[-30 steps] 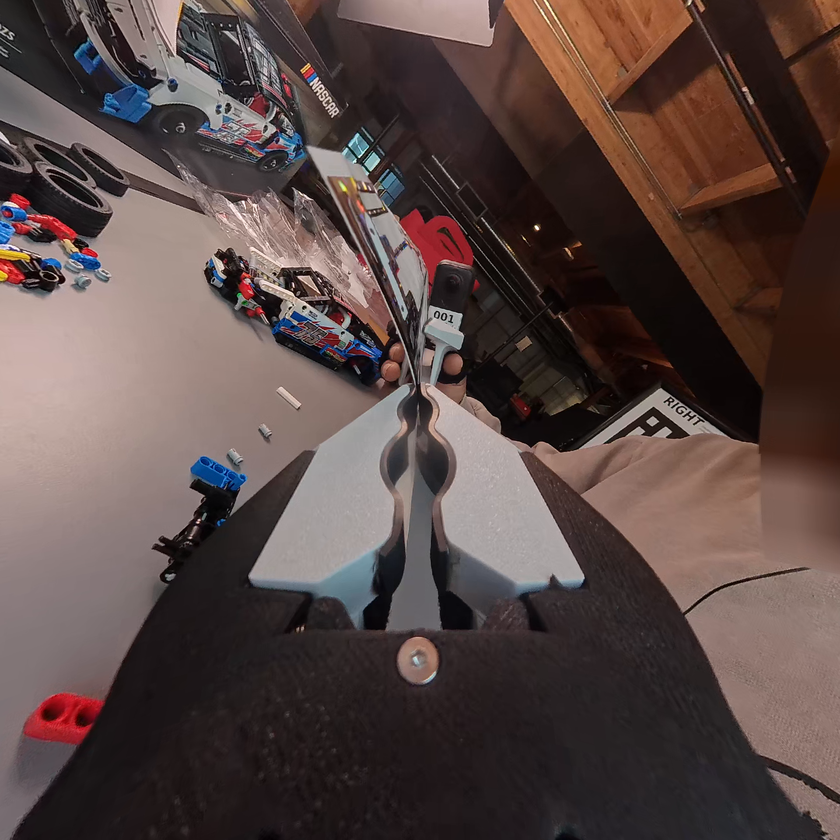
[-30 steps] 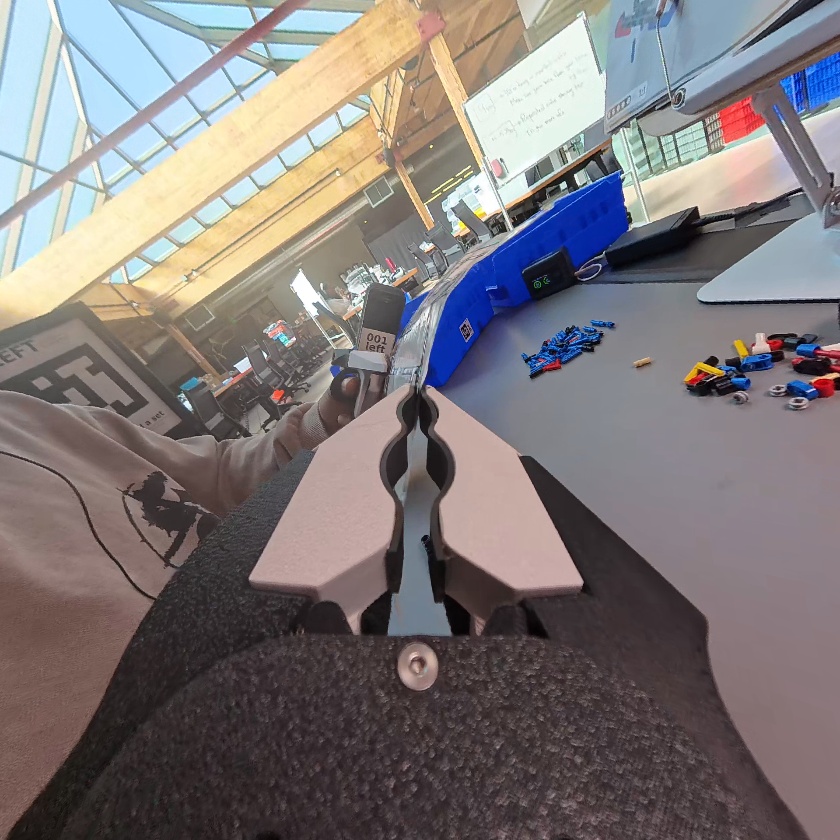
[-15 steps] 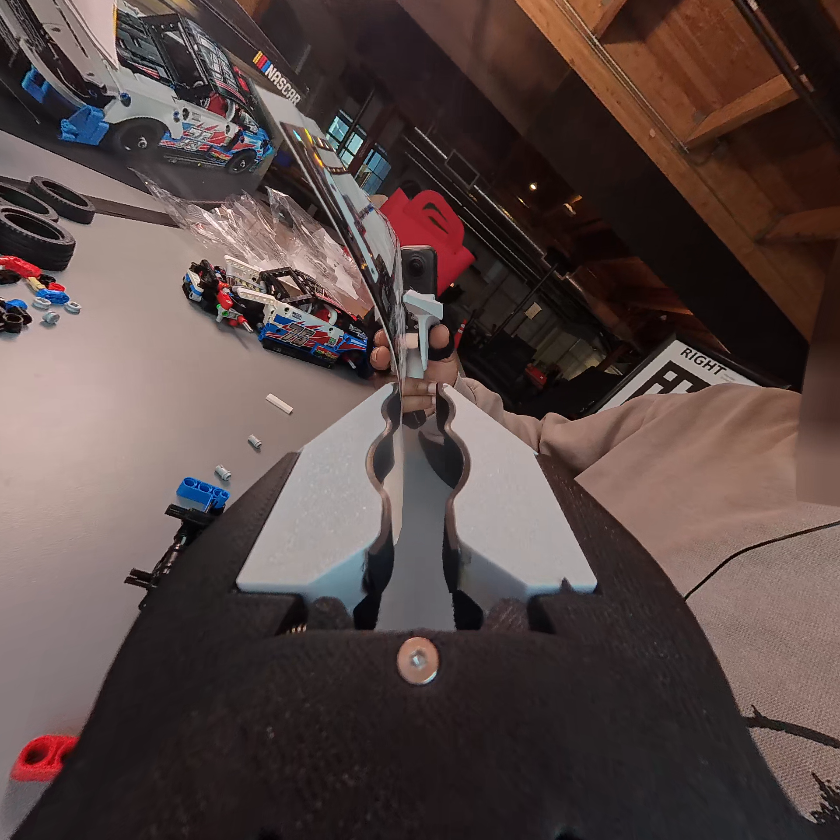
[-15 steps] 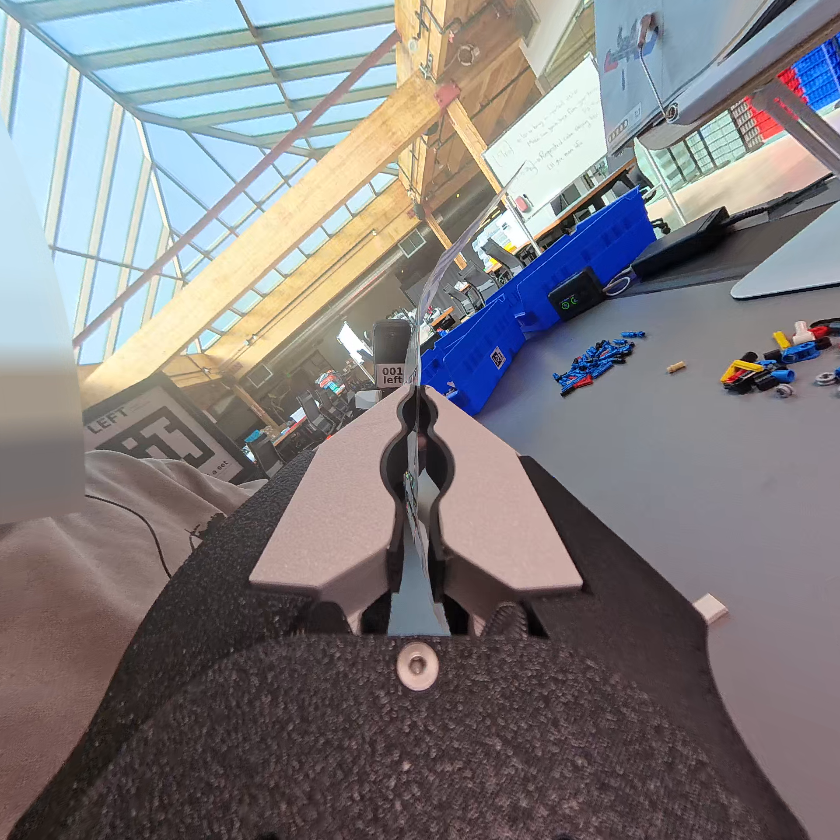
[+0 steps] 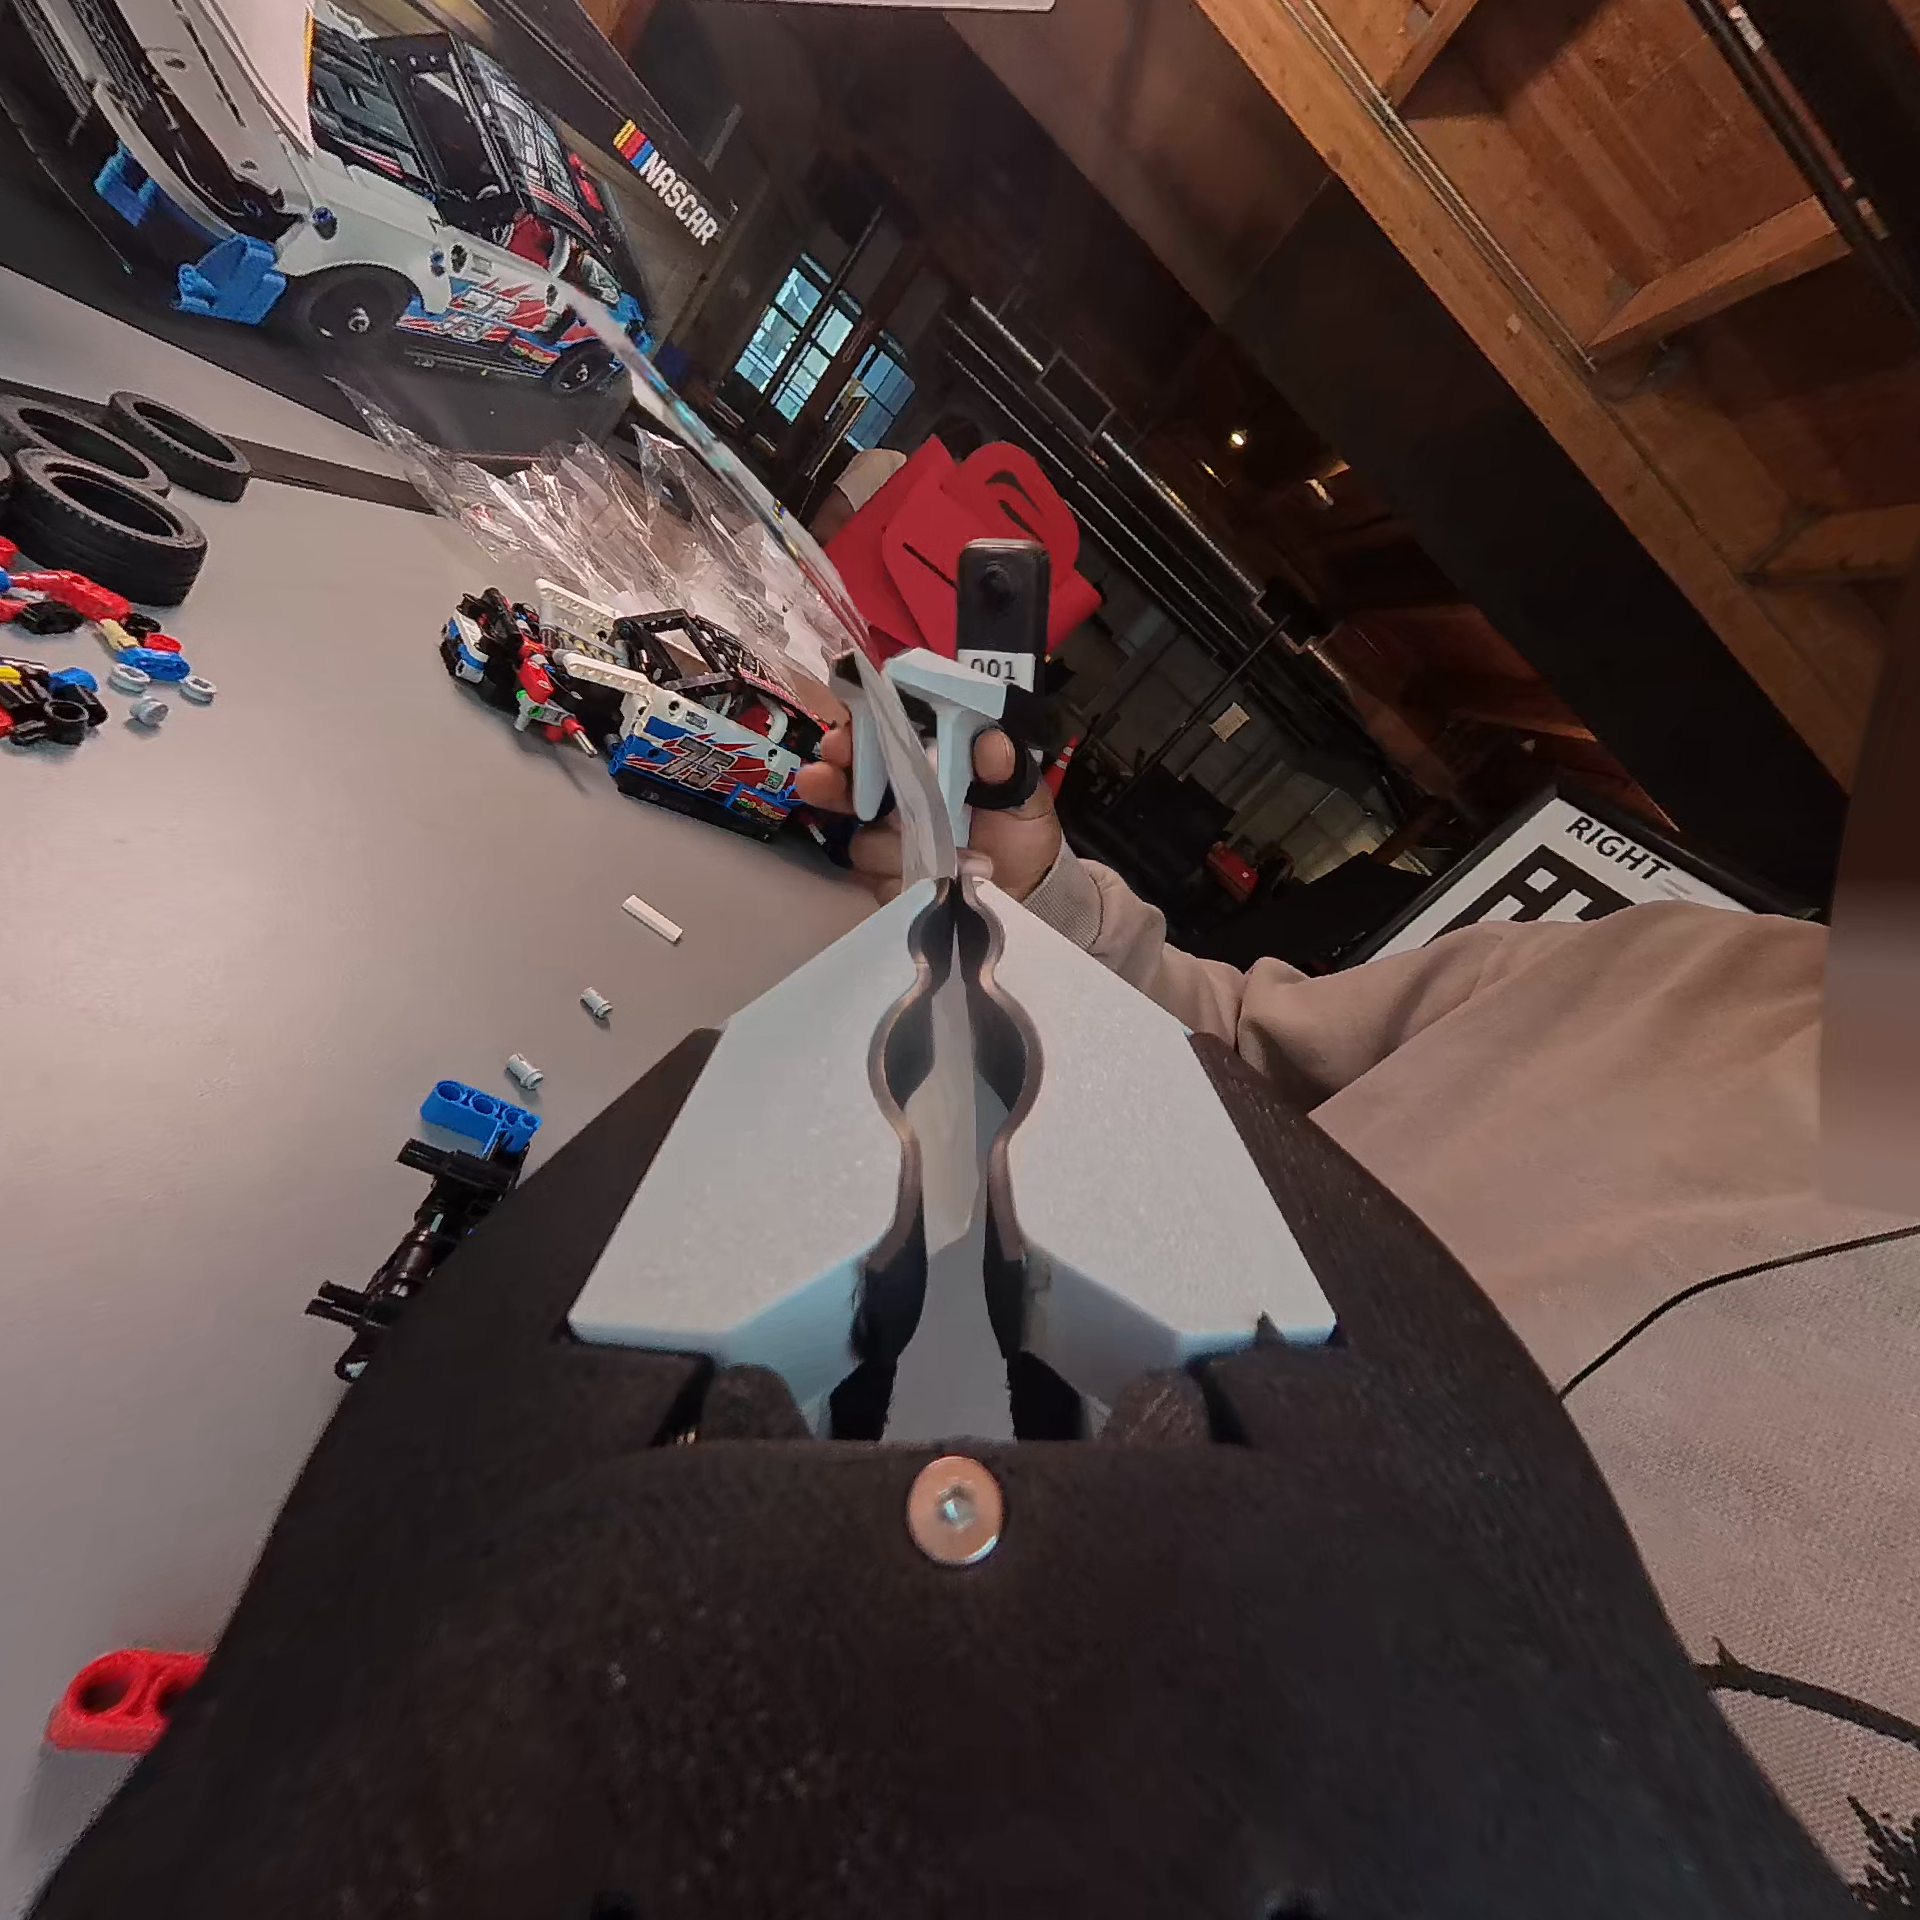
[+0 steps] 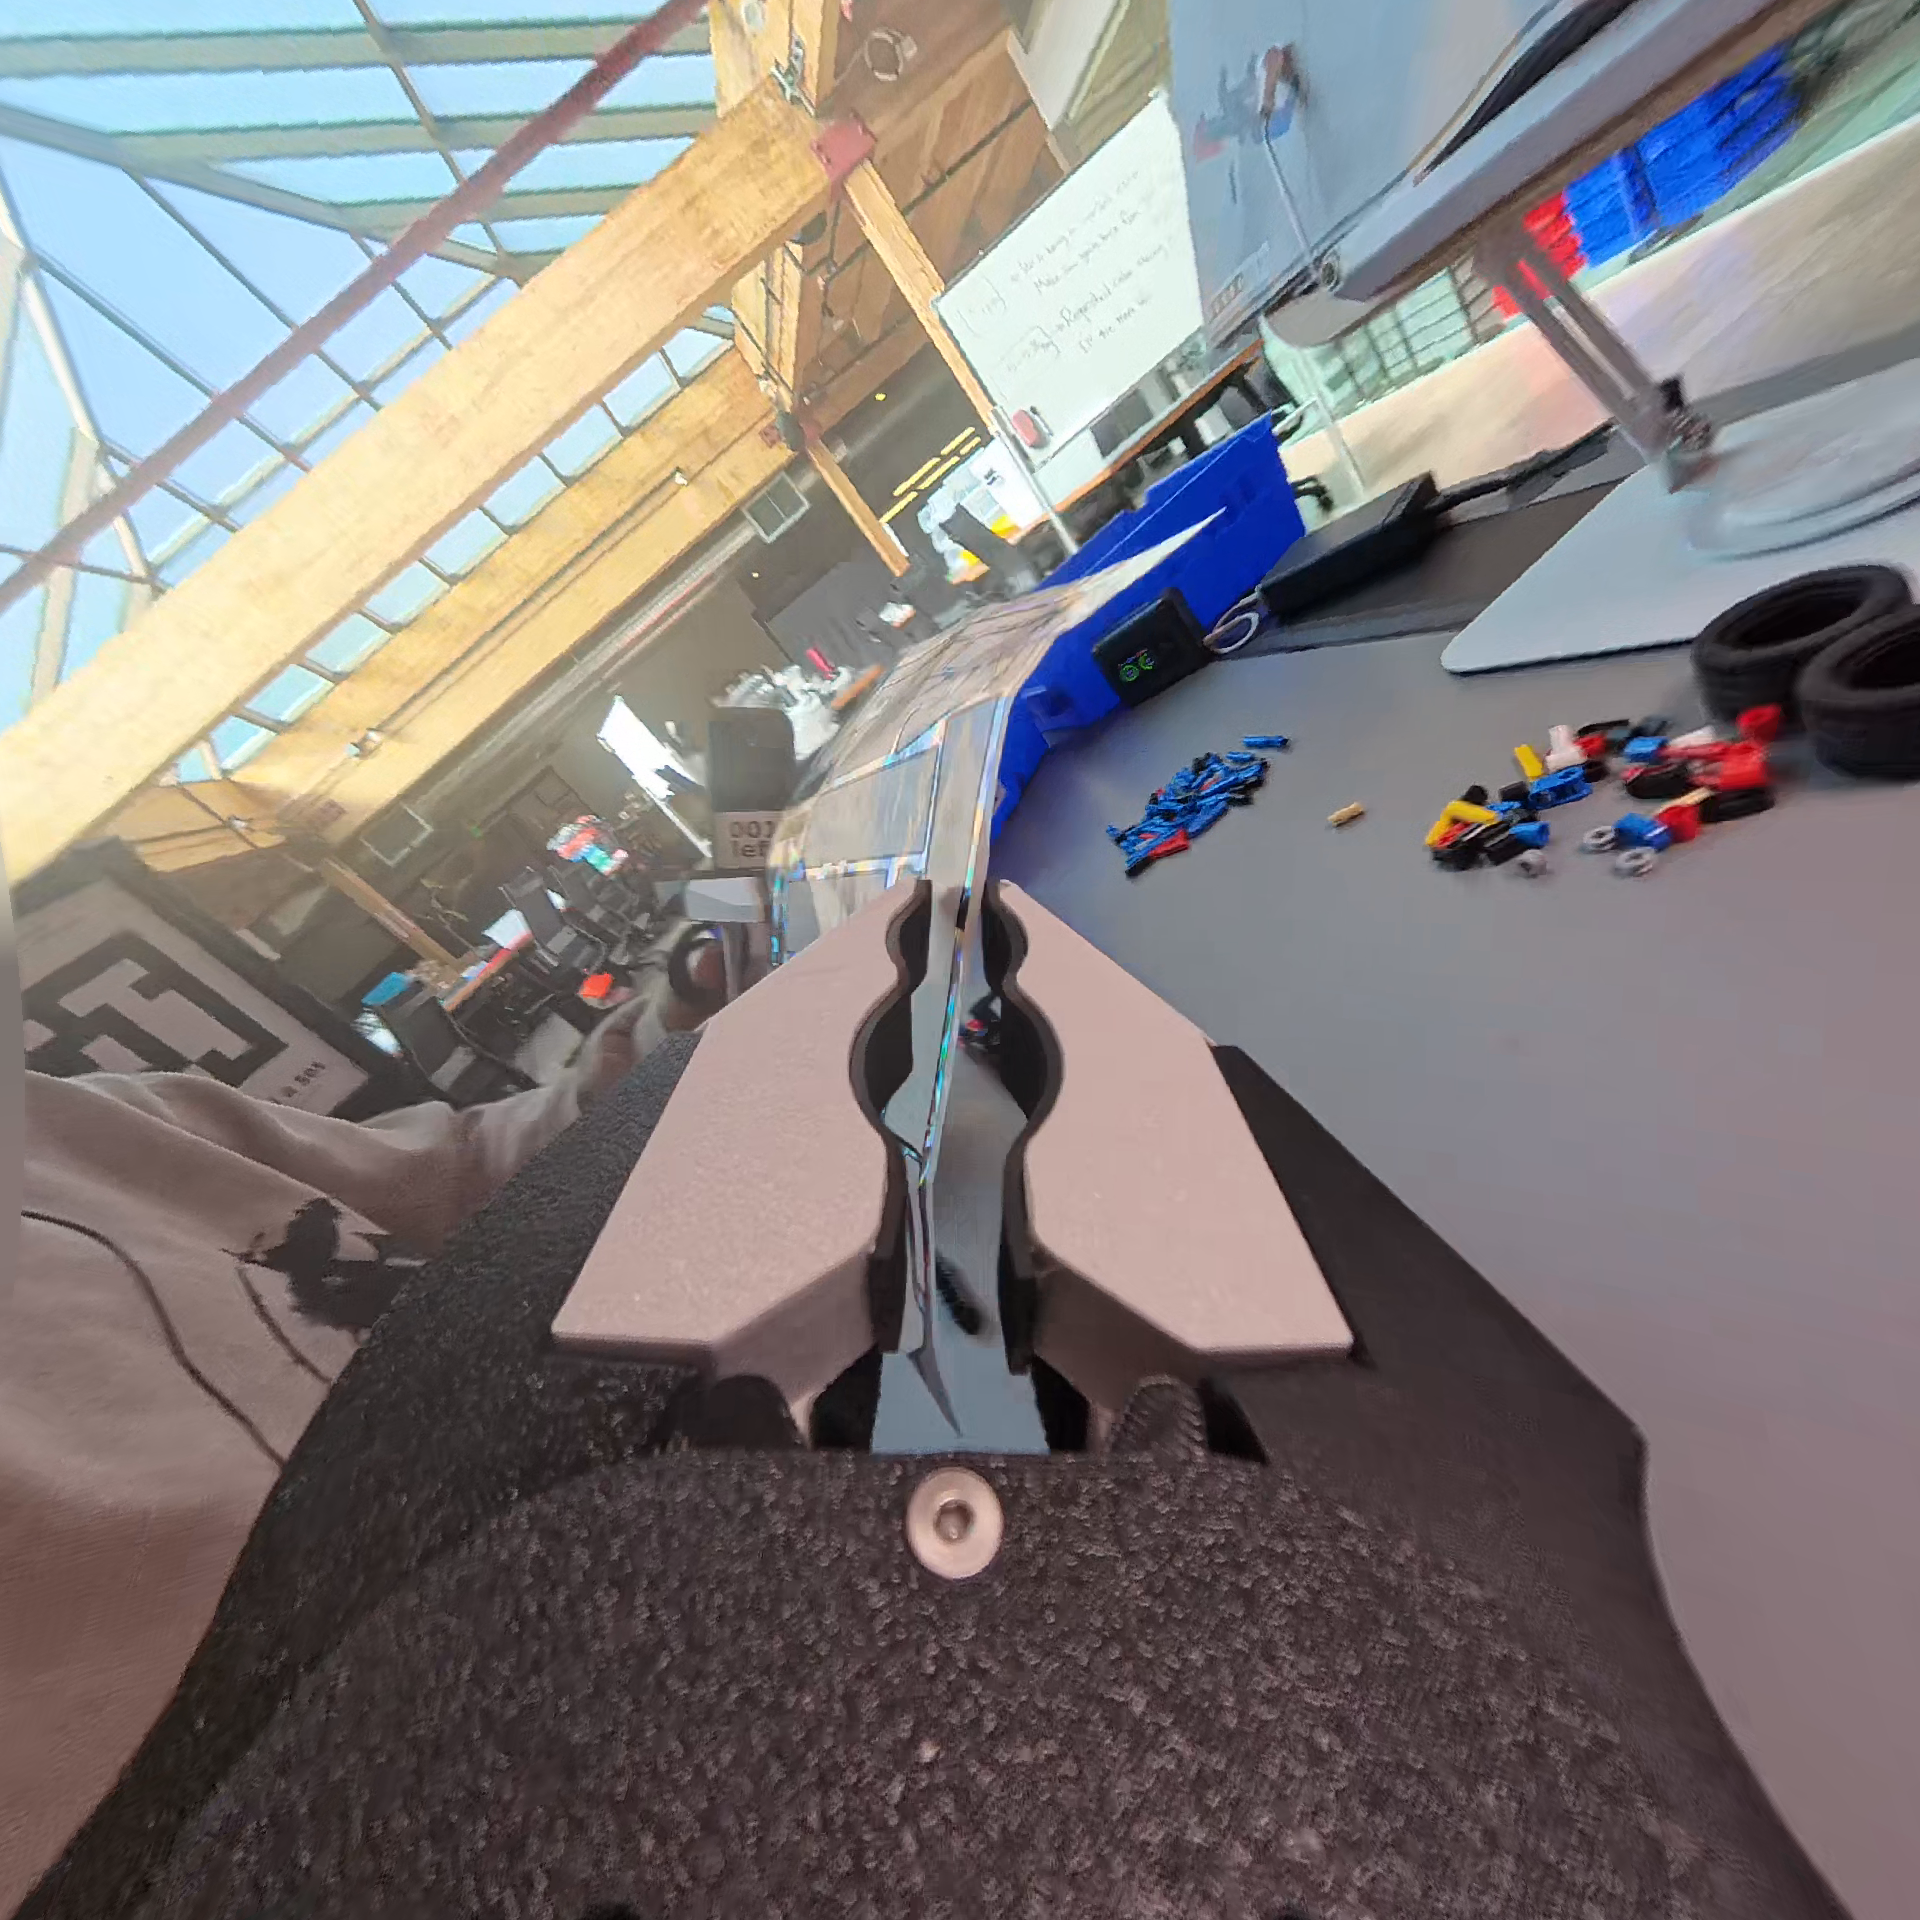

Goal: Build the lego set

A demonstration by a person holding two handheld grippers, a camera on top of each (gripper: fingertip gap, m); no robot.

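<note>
Glossy paper, an instruction sheet (image 6: 940,727) printed with coloured panels, is stretched and bowed between both tools at frame centre. It is pinched in the clenched right gripper (image 6: 961,894) and equally clamped by the left gripper (image 5: 956,888), whose tips meet on its edge. On the grey table (image 5: 260,935), left of centre, the half-built car (image 5: 644,717) is seen, blue, white and red over a black frame. Loose coloured pieces (image 6: 1558,800) are scattered at the right.
</note>
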